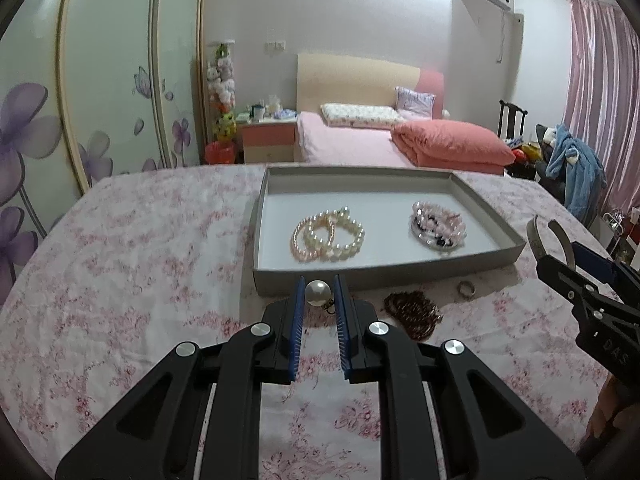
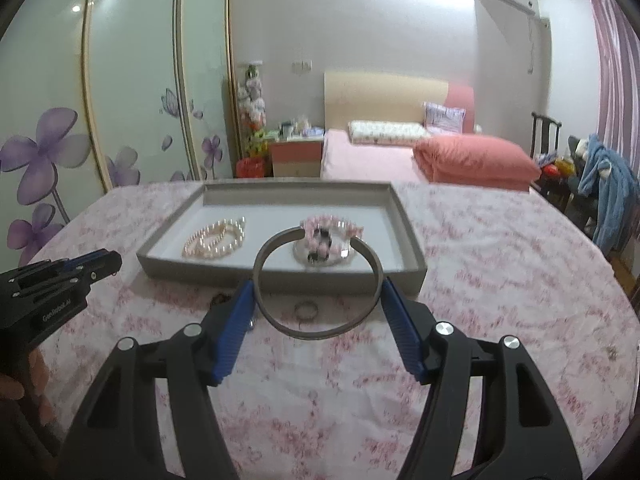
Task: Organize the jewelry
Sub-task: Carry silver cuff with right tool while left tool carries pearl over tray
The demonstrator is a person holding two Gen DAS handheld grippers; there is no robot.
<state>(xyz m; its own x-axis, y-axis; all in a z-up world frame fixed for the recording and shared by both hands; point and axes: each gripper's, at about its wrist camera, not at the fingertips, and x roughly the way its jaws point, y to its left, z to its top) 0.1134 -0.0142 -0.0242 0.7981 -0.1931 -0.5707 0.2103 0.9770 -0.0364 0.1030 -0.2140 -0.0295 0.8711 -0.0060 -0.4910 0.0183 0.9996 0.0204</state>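
On the floral-clothed worktop (image 1: pixel 120 260) sits a grey tray (image 1: pixel 492 216), its near wall just ahead of both tongs; inside it lie a heap of pearl strands (image 1: pixel 330 236) on the left and a pink-and-dark bead pile (image 1: pixel 438 226) on the right, apart from each other. Right tongs (image 2: pixel 318 300) stand wide, their blue pads pressing on either side of an open metal bangle (image 2: pixel 316 330) — held clear of the cloth, its gap facing the tray. Left tongs (image 1: pixel 319 294) are nearly pressed together, pinching a single large pearl (image 1: pixel 317 293) with a small dark fitting hanging beneath it. Loose on the cloth, in front of the tray, remain a brown bead bracelet (image 1: pixel 412 312) and a small ring (image 1: pixel 466 289).

Judging by this, the step in hand is carrying two pieces at once toward the tray; both are held but not yet over it. Next each hand likely needs to clear the near wall, lower over bare floor — bangle right, pearl left — and let go gently; the pearl may roll, so a low release seems wise.
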